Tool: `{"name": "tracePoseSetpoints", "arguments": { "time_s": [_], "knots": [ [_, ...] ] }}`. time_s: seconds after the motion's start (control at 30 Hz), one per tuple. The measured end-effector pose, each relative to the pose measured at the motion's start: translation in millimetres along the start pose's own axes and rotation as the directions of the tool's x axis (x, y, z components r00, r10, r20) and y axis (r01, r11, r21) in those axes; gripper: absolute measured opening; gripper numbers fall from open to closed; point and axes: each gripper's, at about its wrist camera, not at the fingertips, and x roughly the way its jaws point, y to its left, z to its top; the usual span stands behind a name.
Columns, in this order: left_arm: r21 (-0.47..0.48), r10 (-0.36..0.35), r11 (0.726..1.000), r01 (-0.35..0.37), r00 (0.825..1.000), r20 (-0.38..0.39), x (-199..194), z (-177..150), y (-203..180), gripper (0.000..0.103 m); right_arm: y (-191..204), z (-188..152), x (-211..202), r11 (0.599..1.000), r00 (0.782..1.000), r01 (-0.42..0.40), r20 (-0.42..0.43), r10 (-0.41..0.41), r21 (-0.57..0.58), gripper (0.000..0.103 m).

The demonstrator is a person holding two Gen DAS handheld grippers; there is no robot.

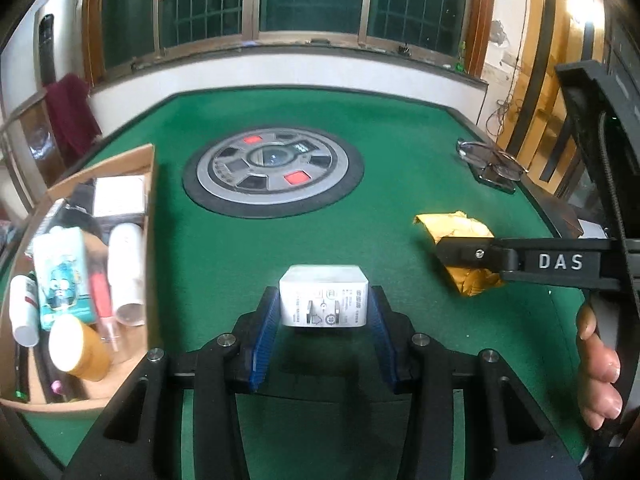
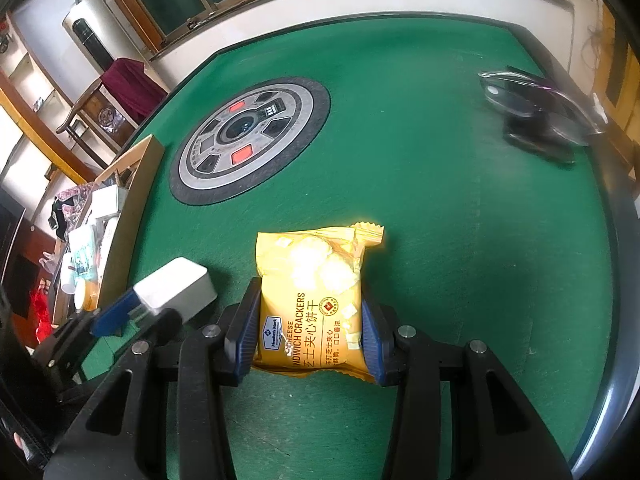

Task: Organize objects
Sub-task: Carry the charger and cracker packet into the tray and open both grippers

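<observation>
At table's left, cardboard box holding bottles, left gripper pinching charger, right gripper pinching crackers.

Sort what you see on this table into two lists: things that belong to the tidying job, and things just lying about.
Part of the job:
- white charger, in the left gripper
- yellow cracker packet, in the right gripper
- cardboard box of collected items

Lying about:
- glasses
- round centre panel of the table
</observation>
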Motion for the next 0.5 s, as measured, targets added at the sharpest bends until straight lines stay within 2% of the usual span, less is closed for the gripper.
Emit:
{"name": "tracePoseSetpoints", "arguments": {
  "time_s": [0.3,0.5],
  "knots": [
    [0.012,0.075,0.997,-0.077,0.993,0.092,-21.7,-3.1,6.1,0.039,21.2,-4.4,-2.1,0.999,1.0,-0.015,0.006,0.015,-0.029,0.041],
    [0.029,0.095,0.995,-0.101,0.985,0.144,-39.5,-4.8,8.5,0.039,40.2,-8.0,-9.7,0.998,0.999,-0.034,0.028,0.036,-0.054,0.041]
  ]
}}
